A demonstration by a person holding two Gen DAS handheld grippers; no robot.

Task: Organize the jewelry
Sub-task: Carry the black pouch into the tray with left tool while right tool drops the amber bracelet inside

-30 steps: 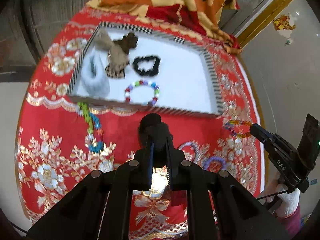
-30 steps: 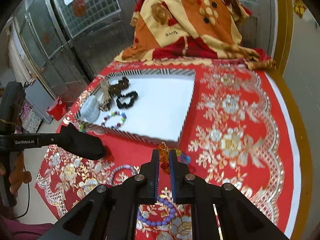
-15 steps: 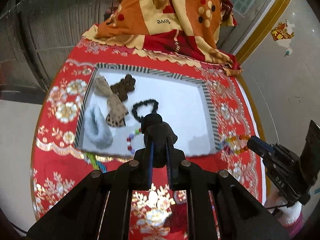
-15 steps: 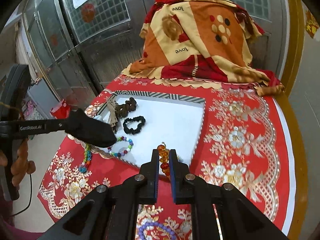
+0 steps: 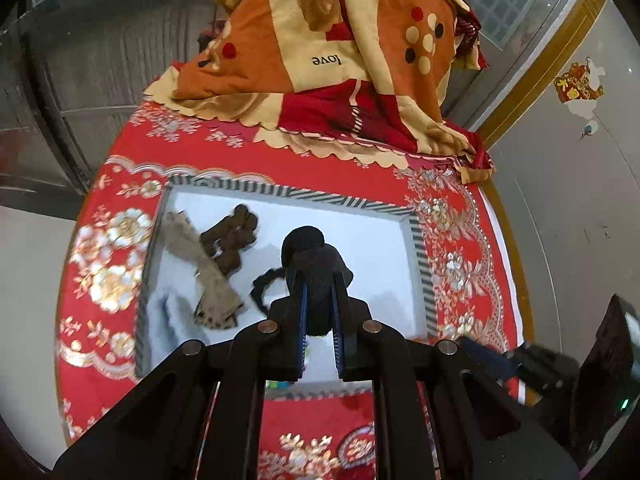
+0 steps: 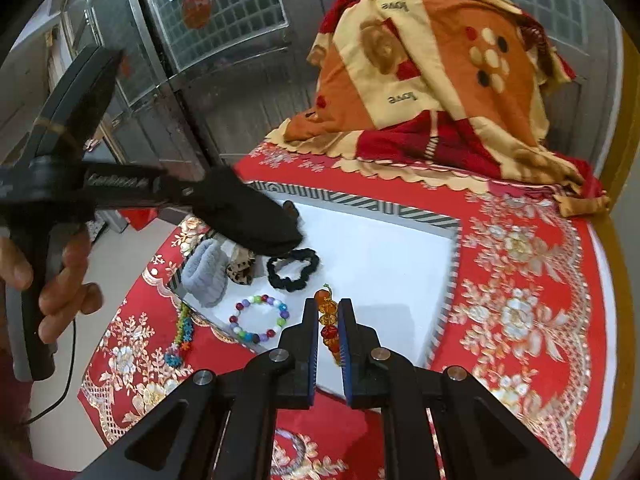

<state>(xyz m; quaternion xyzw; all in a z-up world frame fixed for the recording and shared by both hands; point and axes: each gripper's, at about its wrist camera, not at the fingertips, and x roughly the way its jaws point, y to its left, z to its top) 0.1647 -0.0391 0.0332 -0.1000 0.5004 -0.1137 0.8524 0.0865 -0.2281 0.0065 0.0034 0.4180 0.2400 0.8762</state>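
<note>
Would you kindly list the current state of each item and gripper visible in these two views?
Left gripper: shut on a fuzzy black scrunchie, held above the tray.
Right gripper: shut on an orange-red beaded bracelet, over the tray's near edge.
White tray with striped rim: open, partly filled.
Multicoloured bead bracelet: lying flat in the tray.
Thin black scrunchie: lying in the tray.
Grey fluffy scrunchie: in the tray's corner.

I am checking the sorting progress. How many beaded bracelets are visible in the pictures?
3: multicolored bracelet lying in the tray; amber bracelet in the right gripper; green-blue bracelet on the tablecloth. Others may be hidden.
</note>
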